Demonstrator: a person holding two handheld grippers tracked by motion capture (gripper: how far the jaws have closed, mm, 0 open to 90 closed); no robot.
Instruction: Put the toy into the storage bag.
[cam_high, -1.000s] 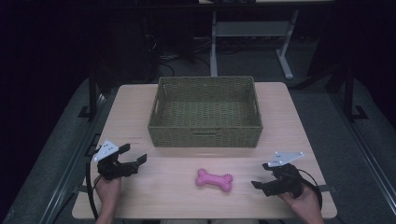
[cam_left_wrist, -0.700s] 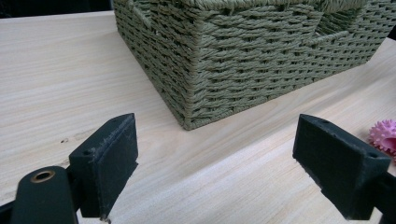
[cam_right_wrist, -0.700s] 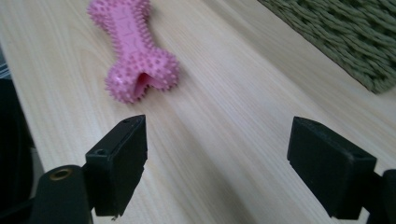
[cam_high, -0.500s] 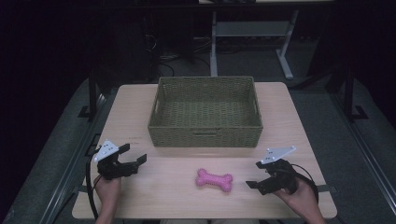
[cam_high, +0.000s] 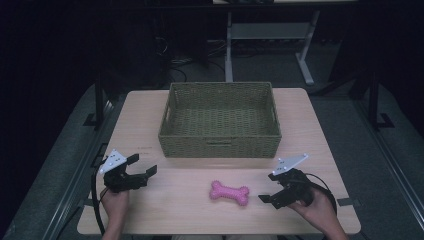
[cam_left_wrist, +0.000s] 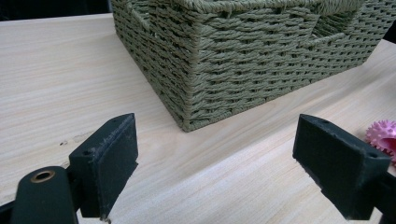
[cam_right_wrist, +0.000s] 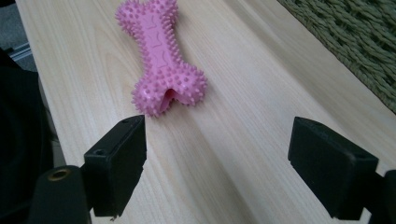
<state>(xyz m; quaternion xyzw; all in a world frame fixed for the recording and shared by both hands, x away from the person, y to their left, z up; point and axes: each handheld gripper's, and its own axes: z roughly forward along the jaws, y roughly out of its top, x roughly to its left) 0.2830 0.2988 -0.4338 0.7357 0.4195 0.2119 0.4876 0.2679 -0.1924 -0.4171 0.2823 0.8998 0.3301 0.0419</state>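
A pink spiky bone toy (cam_high: 229, 192) lies flat on the wooden table (cam_high: 320, 130) in front of the green woven basket (cam_high: 220, 120). My right gripper (cam_high: 274, 192) is open just right of the toy and points at it. In the right gripper view the bone toy (cam_right_wrist: 161, 53) lies a short way ahead of the wide-apart jaws, toward the left one. My left gripper (cam_high: 142, 170) rests open at the table's front left. In the left gripper view the basket's corner (cam_left_wrist: 196, 70) stands ahead and the toy's tip (cam_left_wrist: 383, 135) peeks in at the right.
The basket holds nothing that I can see. Bare table lies between the two grippers and along the basket's sides. Beyond the table's far edge stand a dark floor and a white desk frame (cam_high: 265, 35).
My right gripper has shifted left toward the bone toy and turned to face it. The left gripper and the toy have stayed put.
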